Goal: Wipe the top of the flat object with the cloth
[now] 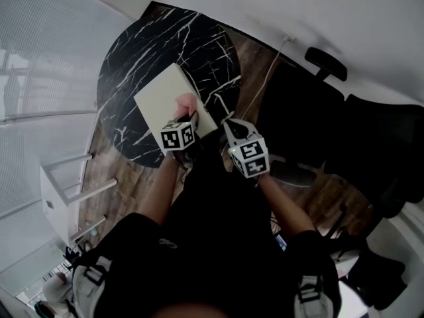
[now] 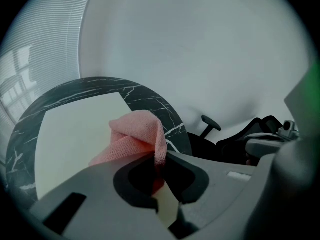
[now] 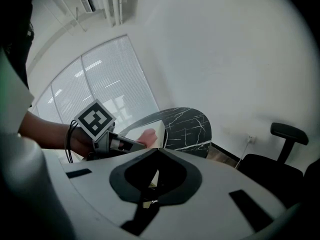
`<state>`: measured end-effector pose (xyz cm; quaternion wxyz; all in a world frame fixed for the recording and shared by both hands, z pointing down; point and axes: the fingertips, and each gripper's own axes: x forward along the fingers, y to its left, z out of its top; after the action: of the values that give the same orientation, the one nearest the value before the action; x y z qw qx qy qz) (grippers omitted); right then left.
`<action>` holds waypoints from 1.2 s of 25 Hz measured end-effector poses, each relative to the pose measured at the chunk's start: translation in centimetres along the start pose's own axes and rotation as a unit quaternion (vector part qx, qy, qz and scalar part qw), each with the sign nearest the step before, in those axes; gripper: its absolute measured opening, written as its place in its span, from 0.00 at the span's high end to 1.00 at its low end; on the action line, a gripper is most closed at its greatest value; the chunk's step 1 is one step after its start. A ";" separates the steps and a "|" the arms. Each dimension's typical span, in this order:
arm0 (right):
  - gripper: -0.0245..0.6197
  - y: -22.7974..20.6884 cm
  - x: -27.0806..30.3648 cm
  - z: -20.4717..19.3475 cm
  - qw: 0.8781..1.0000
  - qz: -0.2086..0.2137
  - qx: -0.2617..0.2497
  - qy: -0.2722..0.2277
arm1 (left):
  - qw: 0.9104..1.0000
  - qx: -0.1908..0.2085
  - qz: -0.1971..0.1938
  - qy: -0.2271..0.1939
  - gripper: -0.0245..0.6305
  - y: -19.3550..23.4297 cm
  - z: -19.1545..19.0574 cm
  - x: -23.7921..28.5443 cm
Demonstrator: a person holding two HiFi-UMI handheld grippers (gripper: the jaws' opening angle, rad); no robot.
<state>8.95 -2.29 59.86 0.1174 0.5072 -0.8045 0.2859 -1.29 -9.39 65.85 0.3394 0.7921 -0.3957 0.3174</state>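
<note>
Pink woven cloth (image 2: 134,134), clamped by the left gripper (image 2: 159,160), lies on the cream flat board (image 2: 75,134). Right gripper (image 3: 148,202) closed, empty

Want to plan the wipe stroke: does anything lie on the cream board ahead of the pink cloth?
Nothing visible does. The pink woven cloth, clamped in the left gripper, is over the near edge of the flat cream rectangular board; the board's top beyond it shows bare.
</note>
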 end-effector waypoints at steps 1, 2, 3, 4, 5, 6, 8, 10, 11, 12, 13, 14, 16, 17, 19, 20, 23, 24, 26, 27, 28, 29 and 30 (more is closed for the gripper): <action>0.97 -0.1 -0.1 -0.1 1.000 -0.002 0.003 0.001 | 1.000 0.004 -0.004 0.001 0.93 -0.4 0.1 0.1; 0.97 -0.2 -0.3 -0.2 1.000 -0.004 0.006 0.002 | 1.000 0.008 -0.008 0.002 0.93 -0.8 0.1 0.2; 0.97 -0.2 -0.4 -0.3 1.000 -0.006 0.009 0.002 | 1.000 0.012 -0.012 0.003 0.93 -1.2 0.1 0.3; 0.97 -0.3 -0.5 -0.4 1.000 -0.008 0.010 0.001 | 1.000 0.016 -0.016 0.004 0.93 -1.6 0.1 0.4; 0.97 -0.4 -0.6 -0.5 1.000 -0.010 0.012 -0.001 | 1.000 0.019 -0.019 0.005 0.93 -2.0 0.0 0.5; 0.97 -0.4 -0.6 -0.5 1.000 -0.011 0.014 -0.001 | 1.000 0.021 -0.021 0.005 0.93 -2.2 0.0 0.5; 0.97 -0.4 -0.6 -0.7 1.000 -0.011 0.019 0.001 | 0.999 0.025 -0.023 0.004 0.93 -2.3 0.0 0.4; 0.97 -0.3 -0.6 -1.0 1.000 -0.011 0.021 0.005 | 0.999 0.026 -0.022 0.001 0.93 -2.1 0.1 0.1; 0.97 -0.3 -0.6 -1.1 1.000 -0.010 0.021 0.006 | 0.999 0.026 -0.020 -0.003 0.93 -1.9 0.3 -0.1; 0.97 -0.3 -0.5 -1.1 1.000 -0.009 0.021 0.006 | 0.999 0.025 -0.019 -0.009 0.93 -1.7 0.5 -0.4; 0.97 -0.2 -0.4 -1.1 1.000 -0.007 0.021 0.006 | 0.999 0.023 -0.018 -0.015 0.93 -1.6 0.8 -0.8; 0.97 0.0 -0.3 -1.2 1.000 -0.004 0.022 0.008 | 0.999 0.020 -0.017 -0.022 0.93 -1.4 1.1 -1.2; 0.97 0.5 0.1 -1.3 1.000 0.007 0.022 0.016 | 0.999 0.002 -0.013 -0.037 0.93 -0.8 1.6 -2.2; 0.97 0.9 0.4 -1.3 1.000 0.014 0.020 0.019 | 0.999 -0.011 -0.010 -0.045 0.93 -0.2 1.7 -2.7; 0.97 1.9 1.4 -1.1 0.999 0.031 0.010 0.024 | 0.998 -0.031 0.001 -0.062 0.93 1.3 1.9 -4.0; 0.97 2.6 1.9 -0.8 0.999 0.041 0.002 0.026 | 0.997 -0.038 0.010 -0.070 0.93 2.2 2.0 -4.8; 0.97 4.4 3.6 -0.1 0.997 0.070 -0.023 0.035 | 0.993 -0.055 0.046 -0.097 0.93 5.3 2.1 -7.5; 0.97 5.1 4.1 0.0 0.996 0.081 -0.030 0.038 | 0.991 -0.057 0.062 -0.105 0.93 6.5 2.1 -8.6; 0.97 6.4 5.1 0.1 0.993 0.101 -0.045 0.048 | 0.986 -0.056 0.100 -0.119 0.93 8.8 1.8 -10.8; 0.97 7.0 5.5 0.0 0.991 0.110 -0.052 0.053 | 0.983 -0.056 0.119 -0.125 0.93 9.9 1.5 -12.0; 0.97 7.6 6.0 0.1 0.990 0.118 -0.059 0.057 | 0.980 -0.058 0.136 -0.131 0.93 11.0 1.1 -13.1; 0.97 8.1 6.4 0.1 0.988 0.126 -0.066 0.061 | 0.977 -0.064 0.151 -0.136 0.93 12.1 0.6 -14.2; 0.97 8.7 6.8 0.3 0.986 0.133 -0.072 0.063 | 0.974 -0.070 0.164 -0.140 0.93 13.0 0.0 -15.2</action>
<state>-1.82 -4.68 59.92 0.1651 0.3668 -0.8742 0.2718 -19.65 -9.09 57.81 0.2787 0.7269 -0.5854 0.2266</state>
